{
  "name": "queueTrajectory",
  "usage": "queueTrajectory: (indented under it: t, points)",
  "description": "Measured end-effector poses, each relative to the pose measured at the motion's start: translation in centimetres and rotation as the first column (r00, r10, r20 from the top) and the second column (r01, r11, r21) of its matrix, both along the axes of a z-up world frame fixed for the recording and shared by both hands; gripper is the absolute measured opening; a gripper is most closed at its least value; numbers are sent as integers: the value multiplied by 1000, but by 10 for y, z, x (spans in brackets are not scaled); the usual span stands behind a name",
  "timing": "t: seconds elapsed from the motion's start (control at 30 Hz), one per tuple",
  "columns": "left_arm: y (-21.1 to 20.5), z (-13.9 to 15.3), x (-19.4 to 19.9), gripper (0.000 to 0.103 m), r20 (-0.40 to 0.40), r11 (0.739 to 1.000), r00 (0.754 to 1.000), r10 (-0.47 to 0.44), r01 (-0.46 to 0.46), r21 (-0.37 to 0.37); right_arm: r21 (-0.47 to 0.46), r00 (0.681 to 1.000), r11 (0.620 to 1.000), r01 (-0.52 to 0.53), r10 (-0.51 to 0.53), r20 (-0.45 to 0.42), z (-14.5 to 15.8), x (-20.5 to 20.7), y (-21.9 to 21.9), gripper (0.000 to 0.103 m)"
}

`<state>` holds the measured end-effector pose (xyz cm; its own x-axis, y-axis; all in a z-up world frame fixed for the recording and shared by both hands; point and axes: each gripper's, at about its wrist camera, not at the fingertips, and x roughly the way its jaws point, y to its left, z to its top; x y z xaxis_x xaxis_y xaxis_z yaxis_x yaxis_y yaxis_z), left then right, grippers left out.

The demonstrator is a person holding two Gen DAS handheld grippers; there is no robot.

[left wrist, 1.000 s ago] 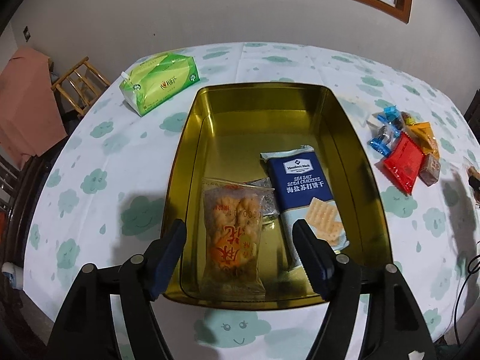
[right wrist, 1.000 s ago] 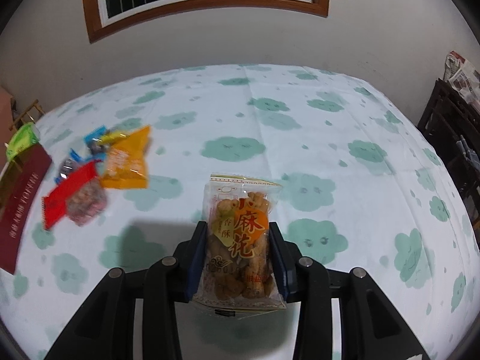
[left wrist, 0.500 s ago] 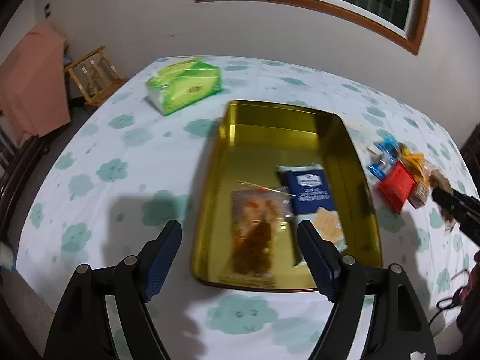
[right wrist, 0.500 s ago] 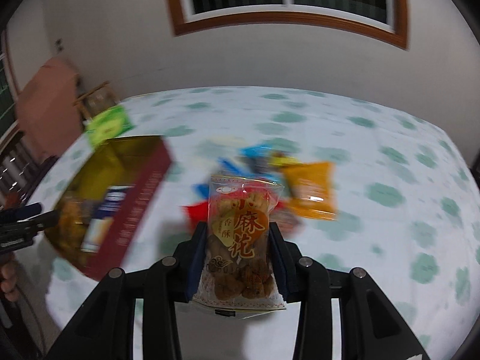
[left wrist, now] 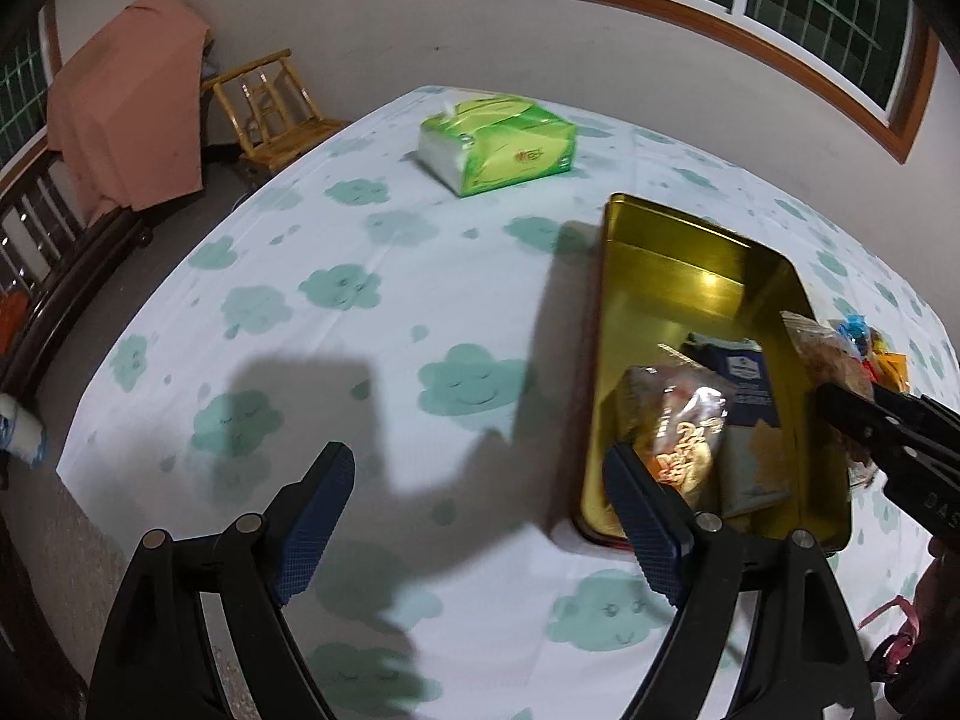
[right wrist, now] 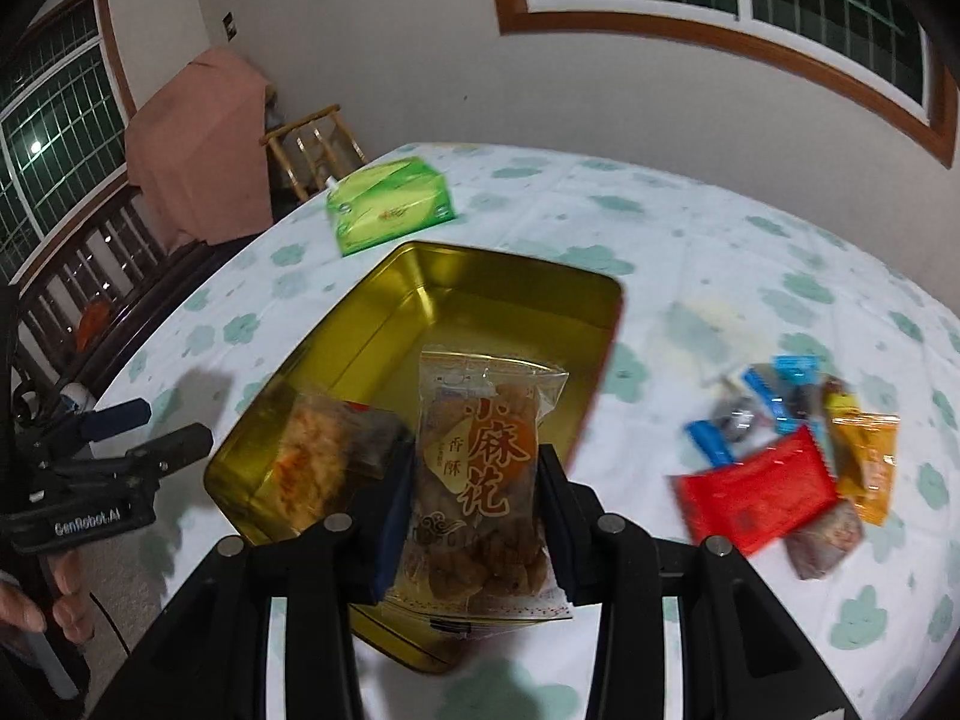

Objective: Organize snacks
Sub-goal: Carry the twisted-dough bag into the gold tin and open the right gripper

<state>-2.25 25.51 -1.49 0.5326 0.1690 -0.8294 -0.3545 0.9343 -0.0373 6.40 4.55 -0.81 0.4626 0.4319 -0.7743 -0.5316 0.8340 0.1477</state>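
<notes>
1. Right tongs [right wrist: 474, 516] are clenching a clear snack bag [right wrist: 480, 480], hanging over the gold tin [right wrist: 384, 312].
2. Left tongs [left wrist: 480, 516] are opening wider with nothing between them, hovering over the tablecloth [left wrist: 360, 300] beside the tin.
3. More snacks [right wrist: 780, 468] are lying loose to the right.

A glossy gold-coloured rectangular metal tin [right wrist: 384, 324] with a mirror-smooth inside is seen on a matt white cloth tablecloth printed with green clouds [left wrist: 336, 324]. A clear, shiny plastic packet of brown twisted snacks [right wrist: 480, 480] is crinkled. A green soft-plastic tissue pack [left wrist: 504, 141] looks glossy; a slatted chair [left wrist: 270, 108] is of pale wood.
</notes>
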Motion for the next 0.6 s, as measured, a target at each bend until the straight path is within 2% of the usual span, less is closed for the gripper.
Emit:
queueTrajectory:
  t: [0.4, 0.6]
  points:
    - [7, -11, -3, 83, -19, 999, 1000, 11, -11, -33, -74, 998, 996, -41, 38, -43, -24, 7, 32, 40]
    - [4, -8, -2, 83, -8, 999, 1000, 3, -3, -33, -59, 999, 998, -37, 36, -18, -17, 3, 25, 44]
